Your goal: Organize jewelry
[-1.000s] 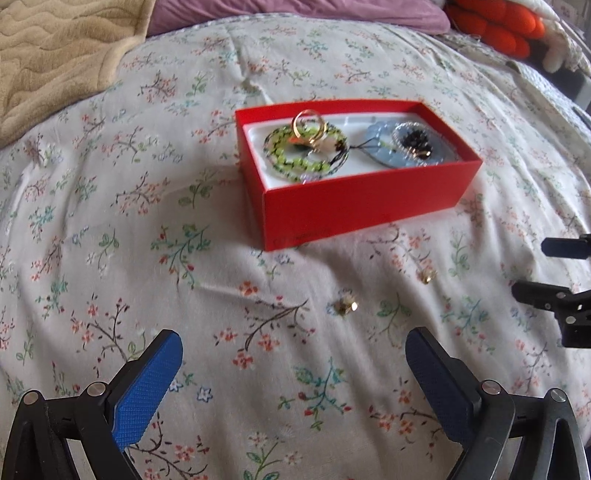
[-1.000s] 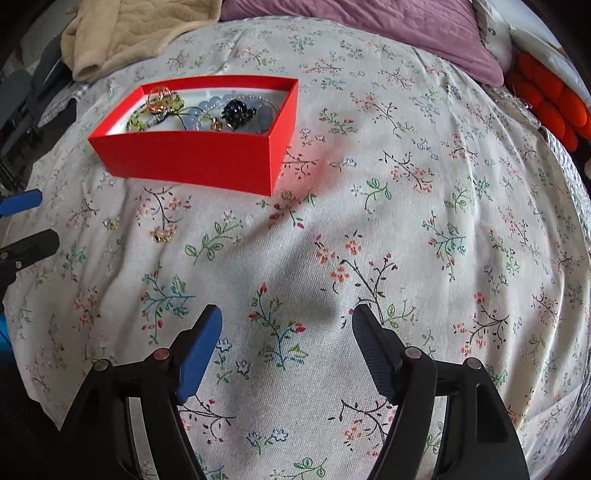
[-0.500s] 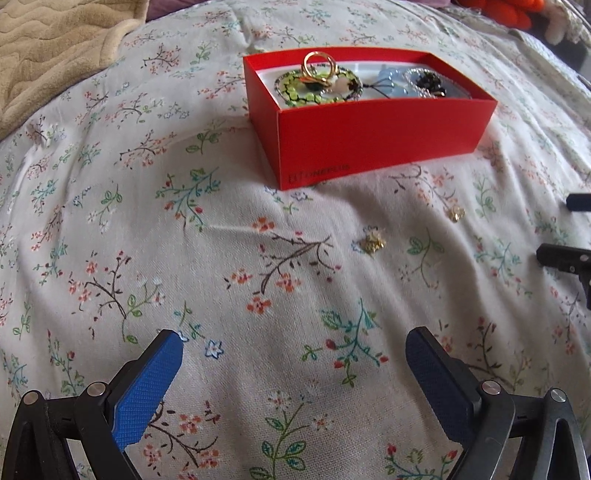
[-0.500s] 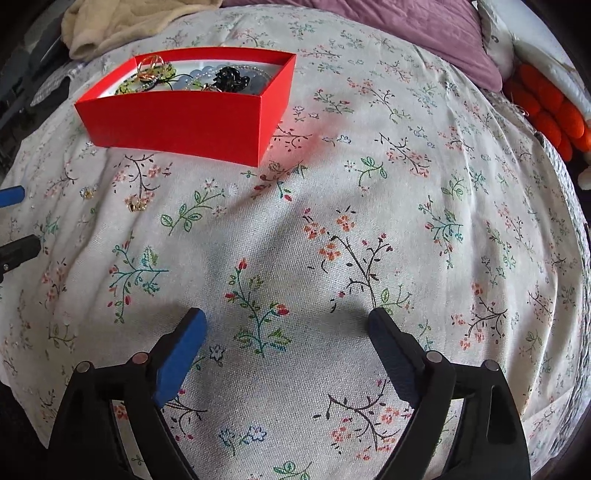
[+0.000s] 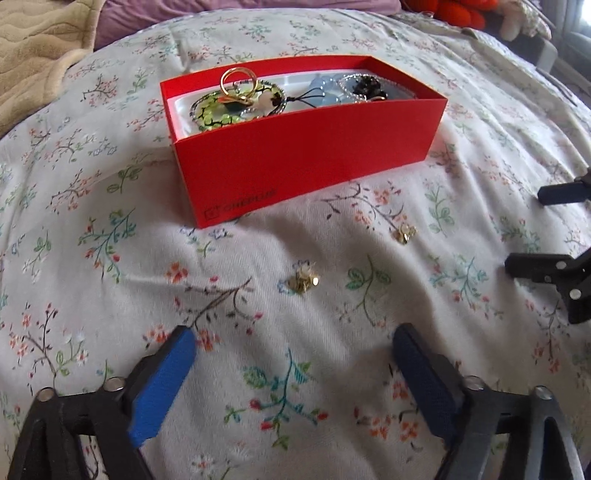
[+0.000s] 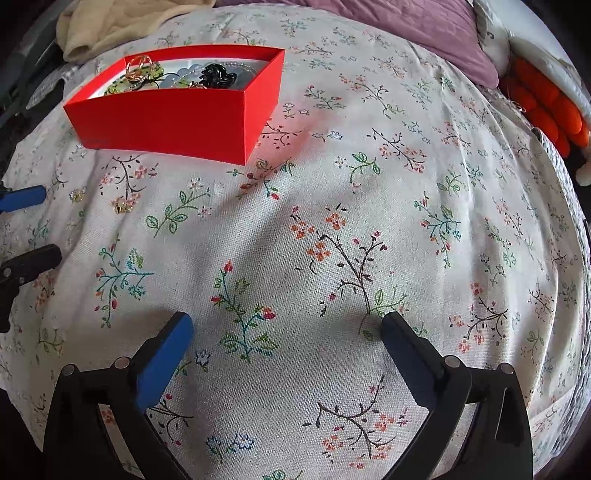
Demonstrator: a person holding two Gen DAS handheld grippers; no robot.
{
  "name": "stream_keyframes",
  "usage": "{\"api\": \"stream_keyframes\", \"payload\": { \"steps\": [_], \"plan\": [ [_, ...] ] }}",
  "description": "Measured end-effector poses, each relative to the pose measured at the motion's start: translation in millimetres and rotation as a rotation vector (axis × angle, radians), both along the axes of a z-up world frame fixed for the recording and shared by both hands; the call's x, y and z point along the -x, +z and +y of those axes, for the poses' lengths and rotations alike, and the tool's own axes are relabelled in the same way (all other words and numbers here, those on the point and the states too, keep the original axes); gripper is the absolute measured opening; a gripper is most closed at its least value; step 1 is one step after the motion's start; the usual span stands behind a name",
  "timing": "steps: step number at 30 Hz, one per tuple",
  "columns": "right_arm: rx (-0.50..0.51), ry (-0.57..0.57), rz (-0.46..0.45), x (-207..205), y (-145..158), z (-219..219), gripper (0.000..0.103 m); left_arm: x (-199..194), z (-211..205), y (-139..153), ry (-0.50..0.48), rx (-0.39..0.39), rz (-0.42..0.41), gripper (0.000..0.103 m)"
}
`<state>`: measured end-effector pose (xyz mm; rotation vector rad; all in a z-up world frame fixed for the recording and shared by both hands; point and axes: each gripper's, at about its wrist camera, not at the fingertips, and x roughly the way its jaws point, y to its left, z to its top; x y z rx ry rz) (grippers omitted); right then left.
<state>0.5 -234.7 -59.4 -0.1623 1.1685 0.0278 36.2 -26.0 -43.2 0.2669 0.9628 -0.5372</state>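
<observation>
A red box (image 5: 306, 147) sits on the floral bedspread and holds a gold ring (image 5: 236, 83), a green round piece (image 5: 221, 110) and blue and black pieces. Two small gold earrings lie loose in front of it: one (image 5: 303, 278) just ahead of my left gripper (image 5: 291, 354), one (image 5: 404, 233) further right. My left gripper is open and empty, low over the cloth. My right gripper (image 6: 286, 339) is open and empty, right of the box (image 6: 173, 118). The earrings show faintly in the right wrist view (image 6: 123, 206).
A beige blanket (image 5: 33, 48) lies at the far left, a purple pillow (image 6: 424, 33) at the back, and an orange-and-white soft toy (image 6: 546, 107) at the right edge. The right gripper's fingers (image 5: 554, 266) show at the right of the left wrist view.
My left gripper has moved forward and down toward the nearer earring and the box. My right gripper has also moved closer to the bed and opened a little wider.
</observation>
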Motion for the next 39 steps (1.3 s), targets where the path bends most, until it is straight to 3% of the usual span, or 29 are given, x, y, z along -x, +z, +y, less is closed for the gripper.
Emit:
{"api": "stream_keyframes", "payload": {
  "steps": [5, 10, 12, 15, 30, 39],
  "plan": [
    [0.009, 0.014, 0.009, -3, 2, 2, 0.103, -6, -7, -1, -0.006, 0.012, -0.018, 0.055],
    [0.012, 0.019, 0.013, -4, 2, 2, 0.103, -7, -13, -2, -0.025, 0.013, -0.034, 0.048],
    [0.011, 0.02, 0.013, -3, 3, 3, 0.103, -7, -16, -2, -0.037, 0.02, -0.033, 0.038],
    [0.018, 0.024, 0.01, -4, 3, 4, 0.103, -5, -19, -4, -0.052, 0.011, -0.038, 0.031],
    [0.019, 0.058, -0.012, -1, 10, 29, 0.103, -4, -22, -4, -0.058, -0.012, -0.048, 0.0],
    [-0.023, 0.096, -0.024, -2, 13, 47, 0.103, 1, -8, 5, -0.047, -0.016, -0.046, 0.0]
  ]
}}
